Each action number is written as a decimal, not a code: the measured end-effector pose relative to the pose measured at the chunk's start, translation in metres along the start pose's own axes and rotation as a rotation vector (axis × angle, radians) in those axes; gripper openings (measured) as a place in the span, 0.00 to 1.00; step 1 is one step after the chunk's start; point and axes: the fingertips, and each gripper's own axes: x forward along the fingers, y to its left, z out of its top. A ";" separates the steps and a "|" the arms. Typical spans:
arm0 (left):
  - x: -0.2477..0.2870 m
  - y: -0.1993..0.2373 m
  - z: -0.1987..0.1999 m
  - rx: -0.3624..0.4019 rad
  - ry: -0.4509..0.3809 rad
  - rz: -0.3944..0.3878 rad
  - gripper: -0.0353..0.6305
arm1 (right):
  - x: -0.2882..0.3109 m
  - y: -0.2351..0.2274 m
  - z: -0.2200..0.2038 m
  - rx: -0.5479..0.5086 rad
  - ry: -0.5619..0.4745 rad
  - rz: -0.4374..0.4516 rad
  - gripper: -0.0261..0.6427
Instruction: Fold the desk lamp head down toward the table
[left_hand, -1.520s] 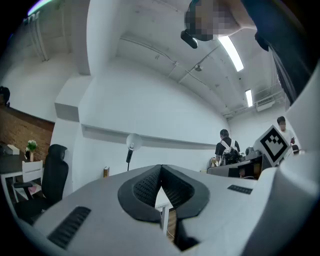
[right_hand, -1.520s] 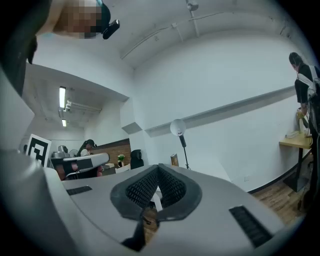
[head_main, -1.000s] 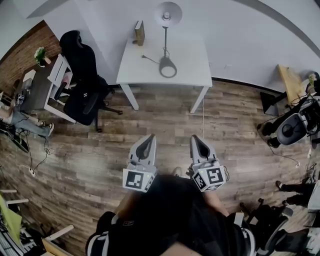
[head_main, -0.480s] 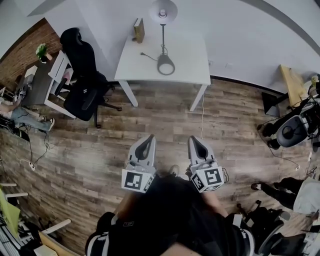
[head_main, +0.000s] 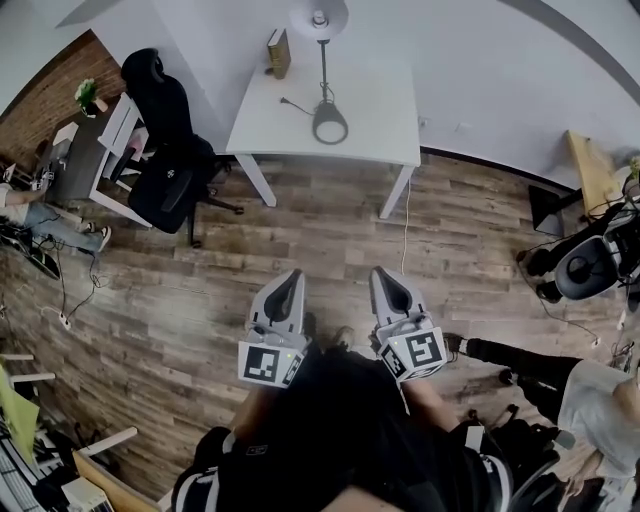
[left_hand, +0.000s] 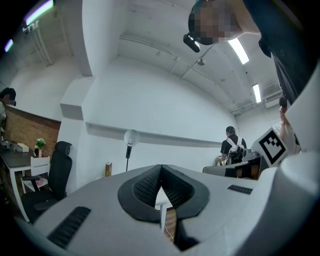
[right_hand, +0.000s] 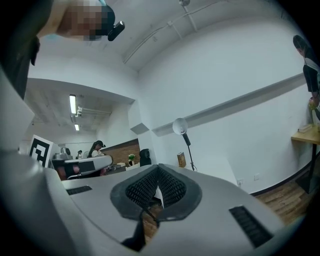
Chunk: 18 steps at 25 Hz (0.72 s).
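Left gripper (head_main: 290, 276) and right gripper (head_main: 386, 274), both pressed together and empty, faced the upright desk lamp (head_main: 323, 70) far off at twelve o'clock, left slightly nearer.

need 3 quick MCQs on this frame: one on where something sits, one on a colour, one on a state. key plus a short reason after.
1. In the head view, the book on the white table stands:
A) left of the desk lamp
B) right of it
C) on its base

2. The office chair is:
A) white
B) black
C) red

3. The left gripper and right gripper are:
A) wide open
B) shut on the lamp
C) shut, empty

Key:
1 A, the book is at the table's far left corner.
2 B, its seat and back are black.
3 C, each gripper view shows the pads together with nothing between, well short of the table.
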 end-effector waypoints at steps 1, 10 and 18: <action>0.003 0.001 -0.001 -0.005 -0.001 0.002 0.09 | 0.003 -0.001 0.001 0.002 -0.004 0.003 0.06; 0.054 0.034 -0.014 -0.010 0.007 -0.007 0.09 | 0.054 -0.026 0.004 -0.006 -0.008 -0.012 0.06; 0.124 0.088 -0.008 -0.015 -0.009 -0.030 0.09 | 0.129 -0.056 0.014 -0.026 -0.001 -0.044 0.06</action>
